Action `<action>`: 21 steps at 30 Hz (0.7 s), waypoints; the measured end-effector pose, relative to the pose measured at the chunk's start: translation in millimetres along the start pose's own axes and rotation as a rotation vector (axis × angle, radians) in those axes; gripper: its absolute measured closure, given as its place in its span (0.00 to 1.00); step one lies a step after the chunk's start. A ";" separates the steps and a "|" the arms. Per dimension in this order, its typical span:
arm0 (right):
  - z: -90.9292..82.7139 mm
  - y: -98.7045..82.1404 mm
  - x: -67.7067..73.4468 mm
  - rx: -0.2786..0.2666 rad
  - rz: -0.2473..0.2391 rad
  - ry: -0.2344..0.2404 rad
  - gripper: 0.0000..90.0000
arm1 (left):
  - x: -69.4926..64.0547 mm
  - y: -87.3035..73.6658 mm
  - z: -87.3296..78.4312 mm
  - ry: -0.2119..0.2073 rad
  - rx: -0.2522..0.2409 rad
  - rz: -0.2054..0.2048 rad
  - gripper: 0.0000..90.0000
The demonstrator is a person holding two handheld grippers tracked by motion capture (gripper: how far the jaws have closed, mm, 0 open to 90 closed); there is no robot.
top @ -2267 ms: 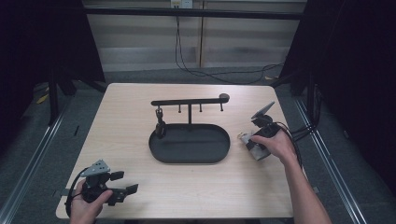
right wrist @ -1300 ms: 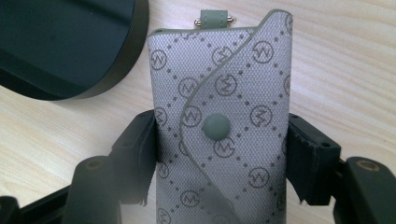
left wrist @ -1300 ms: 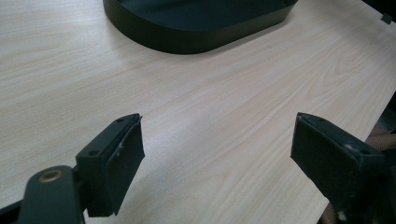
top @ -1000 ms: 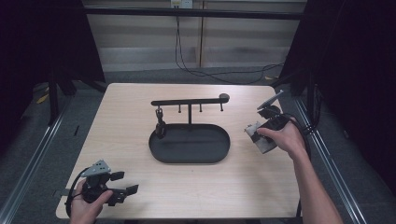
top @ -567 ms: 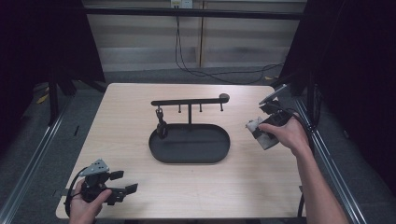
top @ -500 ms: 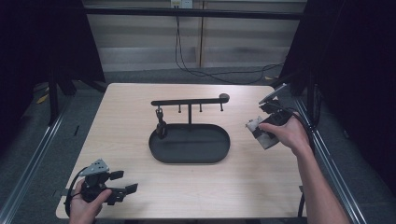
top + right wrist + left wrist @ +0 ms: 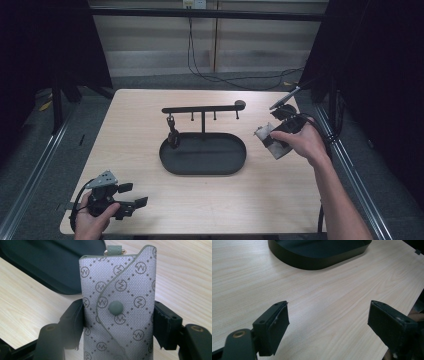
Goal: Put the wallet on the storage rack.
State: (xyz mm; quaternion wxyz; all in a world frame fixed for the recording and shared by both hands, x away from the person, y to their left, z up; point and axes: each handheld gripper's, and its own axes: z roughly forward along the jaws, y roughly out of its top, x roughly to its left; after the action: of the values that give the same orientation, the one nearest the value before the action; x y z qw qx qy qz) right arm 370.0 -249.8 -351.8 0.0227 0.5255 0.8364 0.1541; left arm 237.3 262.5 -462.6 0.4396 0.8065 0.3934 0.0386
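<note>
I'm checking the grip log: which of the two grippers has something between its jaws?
The right gripper: its jaws clamp a grey patterned key case. The left gripper stands open over bare table.

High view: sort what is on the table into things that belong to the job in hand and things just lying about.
In the job:
- grey patterned key pouch, clamped in the right gripper
- black oval tray with its hook rack, next to the pouch

Lying about:
- left gripper, jaws open over bare table
- cables on the floor beyond the table
</note>
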 end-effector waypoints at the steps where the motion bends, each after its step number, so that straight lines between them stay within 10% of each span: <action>1: 0.3 1.1 3.0 -0.004 -0.004 0.006 0.38 | -0.2 0.0 0.0 -0.001 -0.001 0.000 0.19; 21: 31.1 13.4 31.7 -0.085 0.018 0.144 0.38 | 0.2 -0.1 -0.6 -0.003 0.000 -0.005 0.19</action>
State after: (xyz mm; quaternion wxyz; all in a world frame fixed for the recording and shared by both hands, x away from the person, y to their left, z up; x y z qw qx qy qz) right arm 373.7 -209.1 -373.6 -0.0165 0.5193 0.8237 0.2272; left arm 237.1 263.0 -462.4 0.4401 0.8056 0.3949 0.0364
